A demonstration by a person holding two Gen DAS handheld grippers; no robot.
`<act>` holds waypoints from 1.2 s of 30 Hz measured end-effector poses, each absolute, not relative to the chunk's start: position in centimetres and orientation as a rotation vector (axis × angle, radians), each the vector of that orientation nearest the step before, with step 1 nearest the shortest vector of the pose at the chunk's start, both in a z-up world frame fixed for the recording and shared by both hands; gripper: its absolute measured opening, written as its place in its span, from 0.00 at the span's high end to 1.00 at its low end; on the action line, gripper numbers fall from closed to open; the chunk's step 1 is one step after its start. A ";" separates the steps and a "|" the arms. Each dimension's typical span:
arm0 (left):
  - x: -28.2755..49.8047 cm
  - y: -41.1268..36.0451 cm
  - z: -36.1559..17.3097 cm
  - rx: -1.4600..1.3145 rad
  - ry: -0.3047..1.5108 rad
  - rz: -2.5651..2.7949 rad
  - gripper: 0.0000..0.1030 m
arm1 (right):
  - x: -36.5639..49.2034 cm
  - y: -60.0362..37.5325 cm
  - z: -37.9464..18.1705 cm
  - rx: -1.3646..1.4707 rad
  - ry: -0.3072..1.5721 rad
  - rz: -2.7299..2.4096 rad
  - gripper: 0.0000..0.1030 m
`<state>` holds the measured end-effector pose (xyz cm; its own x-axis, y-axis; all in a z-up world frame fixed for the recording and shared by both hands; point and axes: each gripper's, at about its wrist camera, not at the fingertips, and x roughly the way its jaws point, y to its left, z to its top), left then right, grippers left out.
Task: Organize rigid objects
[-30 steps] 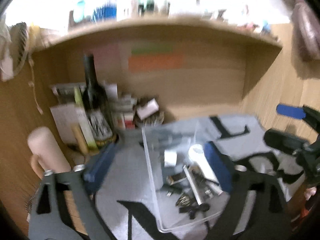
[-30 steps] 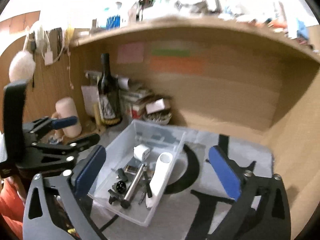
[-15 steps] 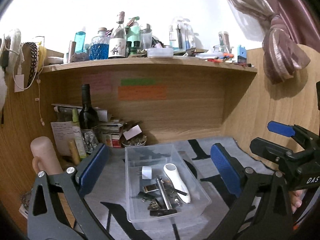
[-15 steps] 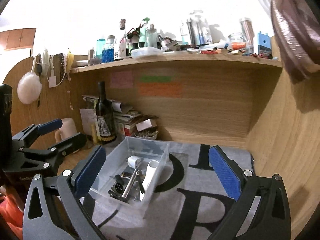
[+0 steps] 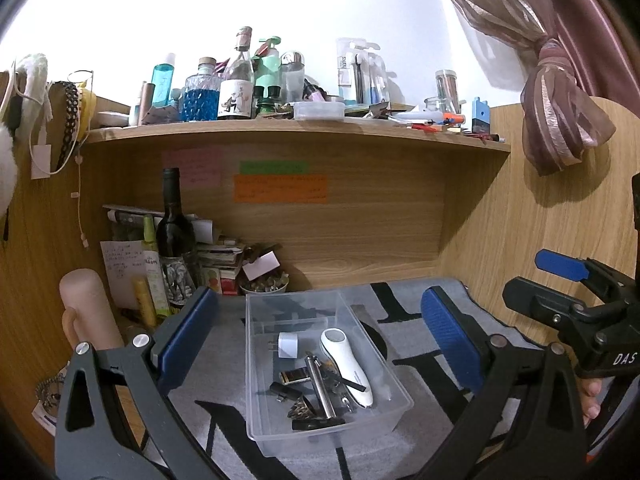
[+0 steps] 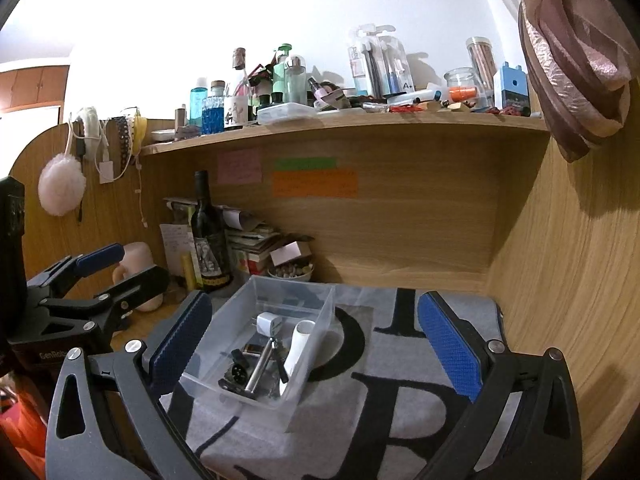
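Gleaming, perhaps metal rod (image 5: 319, 387) in clear bin (image 5: 256, 368)

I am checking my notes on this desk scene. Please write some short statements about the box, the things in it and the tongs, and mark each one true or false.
1. The clear plastic box stands on the grey mat. True.
2. The left tongs are shut on the white charger plug. False: they are open and empty, and the plug lies in the box.
3. The white handheld device lies inside the box. True.
4. The dark wine bottle lies flat on the mat. False: it stands upright at the back left of the desk.
5. The right tongs are open and hold nothing. True.
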<state>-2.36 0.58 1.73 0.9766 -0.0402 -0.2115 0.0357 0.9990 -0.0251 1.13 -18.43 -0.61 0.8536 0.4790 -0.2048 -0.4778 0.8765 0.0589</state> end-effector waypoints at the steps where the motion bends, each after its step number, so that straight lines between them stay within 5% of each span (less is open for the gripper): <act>1: -2.3 0.6 1.7 -0.022 0.215 -0.039 0.00 | 1.2 -18.4 -0.6 0.006 0.217 0.503 0.00; 36: -1.8 0.6 1.4 -0.018 0.214 -0.041 0.00 | 1.3 -17.3 -0.8 -0.012 0.229 0.493 0.00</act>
<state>-1.83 0.63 1.37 0.9764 -0.0422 -0.2117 0.0383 0.9990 -0.0226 1.31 -17.30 -0.80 0.8559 0.4674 -0.2211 -0.4701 0.8815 0.0440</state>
